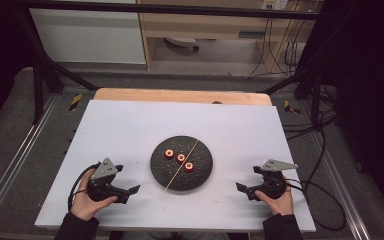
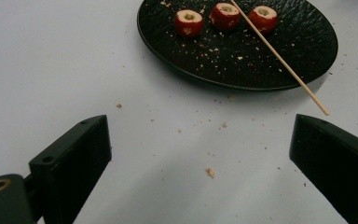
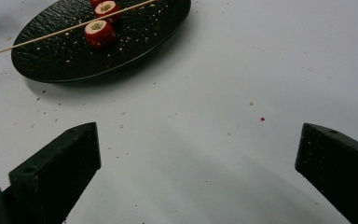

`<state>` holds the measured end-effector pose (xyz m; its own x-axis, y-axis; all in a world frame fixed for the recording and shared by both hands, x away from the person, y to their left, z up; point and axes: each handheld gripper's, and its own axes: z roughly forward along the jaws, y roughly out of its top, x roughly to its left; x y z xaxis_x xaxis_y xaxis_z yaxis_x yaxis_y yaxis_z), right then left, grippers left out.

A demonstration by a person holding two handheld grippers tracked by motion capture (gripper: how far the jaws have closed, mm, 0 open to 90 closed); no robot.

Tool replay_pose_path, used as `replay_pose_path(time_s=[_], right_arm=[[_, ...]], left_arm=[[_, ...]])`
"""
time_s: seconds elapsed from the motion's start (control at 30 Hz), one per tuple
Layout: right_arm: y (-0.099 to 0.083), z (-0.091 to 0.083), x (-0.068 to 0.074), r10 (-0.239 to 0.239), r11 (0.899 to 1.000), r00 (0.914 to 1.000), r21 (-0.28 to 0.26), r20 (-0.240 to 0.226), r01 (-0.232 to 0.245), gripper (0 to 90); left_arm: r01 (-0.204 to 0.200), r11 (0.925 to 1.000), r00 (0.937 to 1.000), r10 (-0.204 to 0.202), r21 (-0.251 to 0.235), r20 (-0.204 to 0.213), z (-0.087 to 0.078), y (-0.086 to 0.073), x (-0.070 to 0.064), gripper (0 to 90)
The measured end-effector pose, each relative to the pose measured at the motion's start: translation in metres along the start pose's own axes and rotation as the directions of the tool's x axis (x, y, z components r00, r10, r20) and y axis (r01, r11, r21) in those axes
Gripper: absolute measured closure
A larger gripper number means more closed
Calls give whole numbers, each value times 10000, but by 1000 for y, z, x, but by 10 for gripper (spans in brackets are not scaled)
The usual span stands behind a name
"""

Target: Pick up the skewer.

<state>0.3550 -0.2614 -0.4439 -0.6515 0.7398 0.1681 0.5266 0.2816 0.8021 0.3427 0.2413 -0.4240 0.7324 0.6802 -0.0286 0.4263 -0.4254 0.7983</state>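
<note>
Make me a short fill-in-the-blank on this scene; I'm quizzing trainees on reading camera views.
1. The black plate holds ___ red cored fruit pieces.
2. A thin wooden ___ lies across the plate, one end sticking out past its rim.
3. The jaws of the left gripper and the right gripper stand ___.

Missing words: three; skewer; open

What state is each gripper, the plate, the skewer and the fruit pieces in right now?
Left gripper: open, empty, beside the plate.
Right gripper: open, empty.
Round black textured plate: flat on the table, crumb-strewn.
Thin wooden skewer: bare, lying across the plate, tip overhanging.
Three red cored fruit pieces: upright, unskewered.
</note>
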Motion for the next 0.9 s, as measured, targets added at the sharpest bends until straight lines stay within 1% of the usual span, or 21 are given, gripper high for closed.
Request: replay_pose_path(time_s=[0.17,0.5,0.7,0.77,0.9], right_arm=[[0,1,0,-12,10000,10000,45,-7,12,8],[0,1,0,4,10000,10000,51,-11,-4,8],[0,1,0,14,10000,10000,81,-20,-14,8],[0,1,1,36,9999,10000,102,-24,-36,8],[0,1,0,25,10000,10000,93,-33,-25,8]], left_arm=[[-36,10000,10000,36,14,2,3,9,-5,59],[169,9993,9998,-172,327,91,17,30,-15,73],[153,9986,9997,-162,505,186,26,41,-22,86],[73,9983,9998,-84,571,190,30,45,-25,92],[94,9975,9994,-118,706,332,38,51,-30,109]])
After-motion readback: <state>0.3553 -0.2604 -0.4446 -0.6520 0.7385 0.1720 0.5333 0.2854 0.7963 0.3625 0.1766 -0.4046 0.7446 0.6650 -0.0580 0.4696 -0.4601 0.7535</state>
